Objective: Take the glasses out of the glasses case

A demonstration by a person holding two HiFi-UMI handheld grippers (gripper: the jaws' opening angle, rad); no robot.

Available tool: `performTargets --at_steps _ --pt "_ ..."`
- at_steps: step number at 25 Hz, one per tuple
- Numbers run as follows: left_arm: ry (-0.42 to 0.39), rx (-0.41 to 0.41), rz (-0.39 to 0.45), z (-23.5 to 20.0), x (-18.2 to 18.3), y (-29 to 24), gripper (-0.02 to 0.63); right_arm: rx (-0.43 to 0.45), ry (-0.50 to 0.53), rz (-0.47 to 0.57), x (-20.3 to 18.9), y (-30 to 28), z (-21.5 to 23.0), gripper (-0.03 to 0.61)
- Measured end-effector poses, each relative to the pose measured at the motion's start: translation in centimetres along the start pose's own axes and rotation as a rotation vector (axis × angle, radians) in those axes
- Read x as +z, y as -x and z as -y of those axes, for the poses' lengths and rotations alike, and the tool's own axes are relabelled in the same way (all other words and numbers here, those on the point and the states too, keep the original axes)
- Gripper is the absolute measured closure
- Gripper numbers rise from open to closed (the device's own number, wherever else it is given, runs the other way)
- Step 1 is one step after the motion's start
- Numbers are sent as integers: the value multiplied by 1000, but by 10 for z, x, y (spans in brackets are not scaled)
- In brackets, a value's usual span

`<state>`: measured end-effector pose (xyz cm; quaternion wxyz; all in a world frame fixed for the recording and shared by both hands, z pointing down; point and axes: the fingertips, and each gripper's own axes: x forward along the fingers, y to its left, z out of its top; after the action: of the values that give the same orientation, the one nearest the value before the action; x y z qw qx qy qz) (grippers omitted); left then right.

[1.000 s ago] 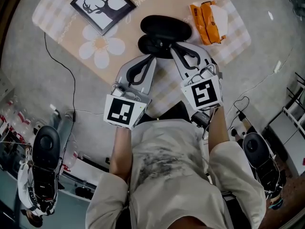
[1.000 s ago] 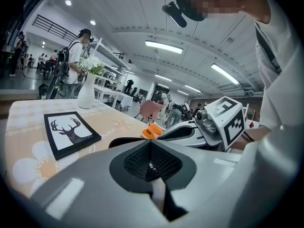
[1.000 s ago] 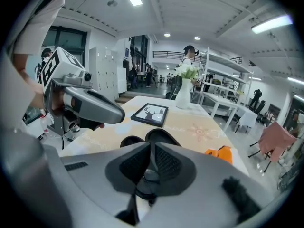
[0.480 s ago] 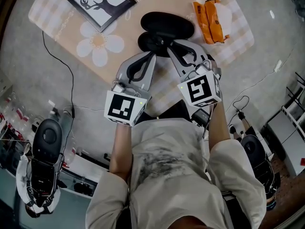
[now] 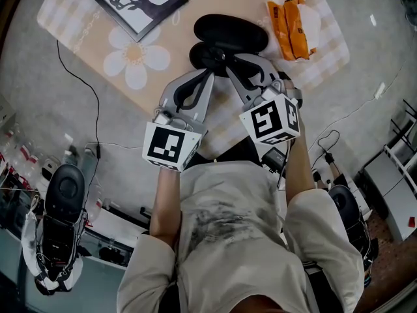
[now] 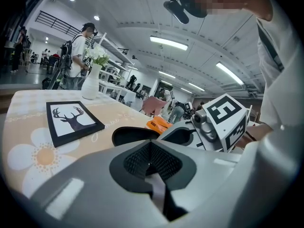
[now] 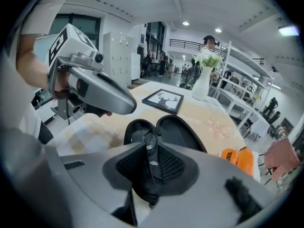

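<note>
The open black oval glasses case [image 5: 231, 32] lies far and central on the beige flower-print bench [image 5: 98, 41]. The right tongs [image 5: 228, 65] pinch the dark thin-framed glasses [image 7: 150, 147] over the case's near half. The left tongs [image 6: 149, 164] are closed on nothing, at the case's near edge.

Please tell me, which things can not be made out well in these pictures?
- Right gripper view: the shut jaws of the right gripper hide most of the glasses, so their shape is unclear.
- Head view: the right gripper covers the glasses and the near half of the glasses case.
- Left gripper view: the left gripper blocks the inside of the case.
- Head view: the print on the orange packet is too small.
</note>
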<state>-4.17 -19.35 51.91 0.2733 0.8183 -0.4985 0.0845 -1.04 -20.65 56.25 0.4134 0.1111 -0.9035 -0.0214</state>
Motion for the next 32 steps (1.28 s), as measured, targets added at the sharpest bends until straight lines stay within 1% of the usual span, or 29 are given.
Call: performTargets --at_steps 4,11,17,22,28,32 --pt "13 4 -6 -1 -3 0 604 15 21 -18 -3 -4 -4 499" --pt "8 -5 1 0 -4 0 604 34 52 -37 -6 -12 -9 499" --pt "17 7 -2 -2 -7 2 604 45 111 -61 -9 -19 -14 501" --pt "17 4 0 -3 -7 3 604 50 161 -78 -11 -23 -19 537" --pt "24 1 0 -2 -9 6 604 55 170 -83 -13 -23 -23 554" --pt "23 -5 5 -2 -10 8 604 32 159 -83 -11 -22 -20 560"
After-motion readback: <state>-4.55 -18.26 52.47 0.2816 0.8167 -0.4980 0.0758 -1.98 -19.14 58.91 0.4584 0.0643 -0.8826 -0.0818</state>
